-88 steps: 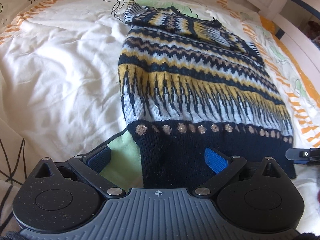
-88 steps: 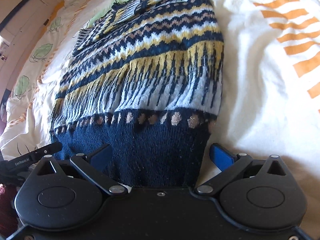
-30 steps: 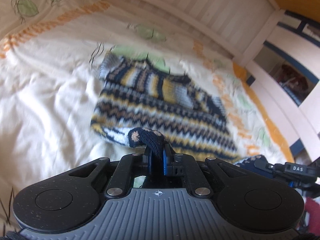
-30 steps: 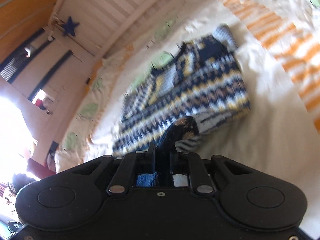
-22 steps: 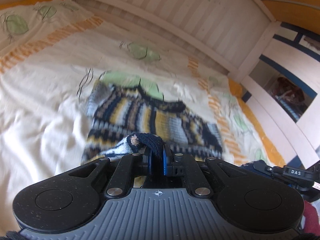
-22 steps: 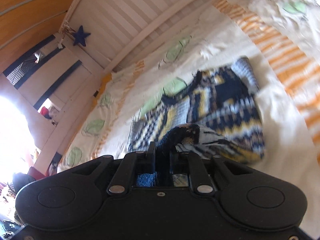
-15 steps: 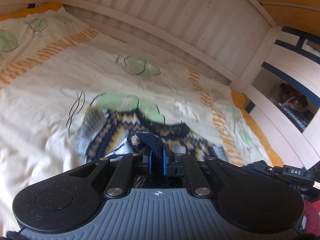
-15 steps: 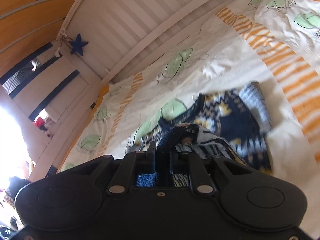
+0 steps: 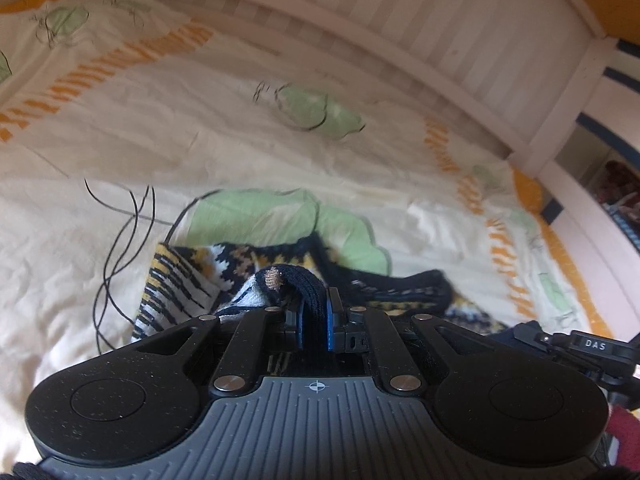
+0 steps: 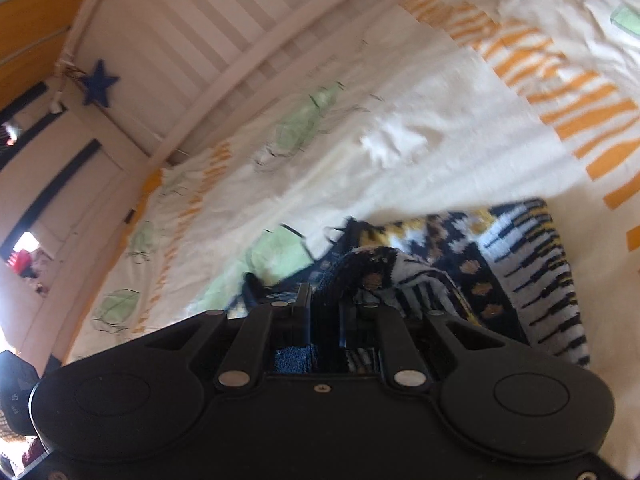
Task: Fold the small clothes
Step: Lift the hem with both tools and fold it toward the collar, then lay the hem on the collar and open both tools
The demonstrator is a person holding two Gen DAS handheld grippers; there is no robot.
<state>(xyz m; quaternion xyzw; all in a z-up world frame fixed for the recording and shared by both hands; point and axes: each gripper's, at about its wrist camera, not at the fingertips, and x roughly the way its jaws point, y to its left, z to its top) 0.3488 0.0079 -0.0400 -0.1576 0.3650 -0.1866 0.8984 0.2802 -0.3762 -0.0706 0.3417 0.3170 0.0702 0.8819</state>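
A small knitted sweater (image 9: 188,280) in navy, yellow and white patterns lies on the bed, doubled over itself. My left gripper (image 9: 314,320) is shut on the navy hem at its left corner. My right gripper (image 10: 324,316) is shut on the navy hem at its right corner, and the sweater (image 10: 532,264) folds over beneath it. Both hem corners are held up near the sweater's neck end. Most of the lower layer is hidden under the grippers.
The bed cover (image 9: 100,152) is cream with green leaves and orange stripes. A white slatted bed rail (image 9: 360,32) runs along the far side. A blue star (image 10: 98,82) hangs on the rail post. The other gripper's body (image 9: 576,348) shows at the right edge.
Both grippers closed on the hem corners, lifted them and carried them forward over the sweater toward the neck end. The sweater is now folded in half.
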